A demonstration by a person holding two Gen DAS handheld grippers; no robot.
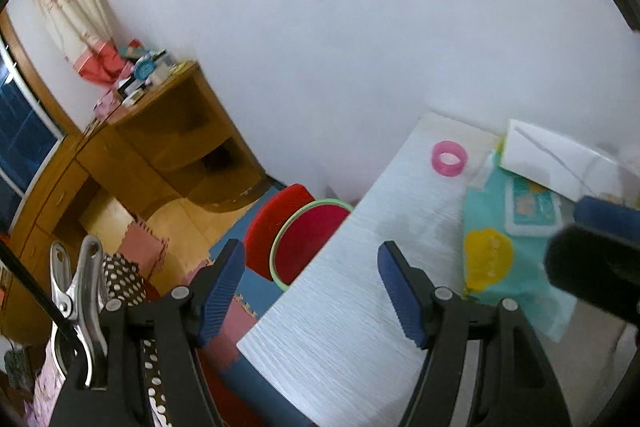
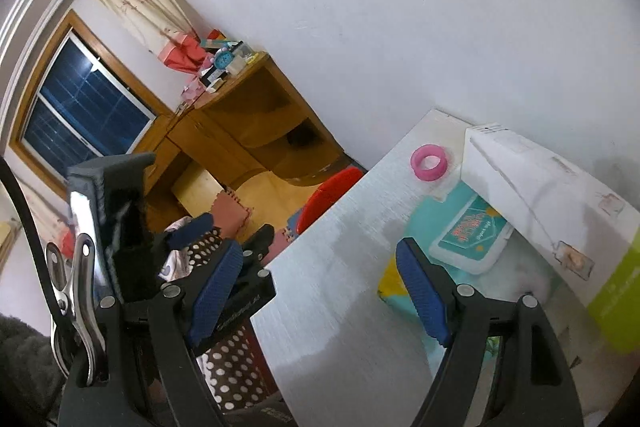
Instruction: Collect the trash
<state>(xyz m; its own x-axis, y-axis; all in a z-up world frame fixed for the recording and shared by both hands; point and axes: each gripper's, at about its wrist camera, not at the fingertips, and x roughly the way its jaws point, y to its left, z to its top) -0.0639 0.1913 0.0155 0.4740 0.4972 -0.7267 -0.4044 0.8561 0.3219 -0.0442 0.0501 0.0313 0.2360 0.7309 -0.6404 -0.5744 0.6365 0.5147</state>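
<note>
Two grippers, left [image 1: 312, 287] and right [image 2: 324, 287], ribbed blue jaws spread, empty | pink ring [image 1: 449, 159] on wood-grain table [image 1: 340, 327]

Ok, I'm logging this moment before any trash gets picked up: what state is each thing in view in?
Left tongs: open, nothing between them.
Right tongs: open, nothing between them.
Pink ring: lying flat on the white table, hole up.
Wipes pack: flat, lid closed, partly under the white box.
White box: closed, resting over the pack.
Red basin: on the floor beside the table; contents not visible.
</note>
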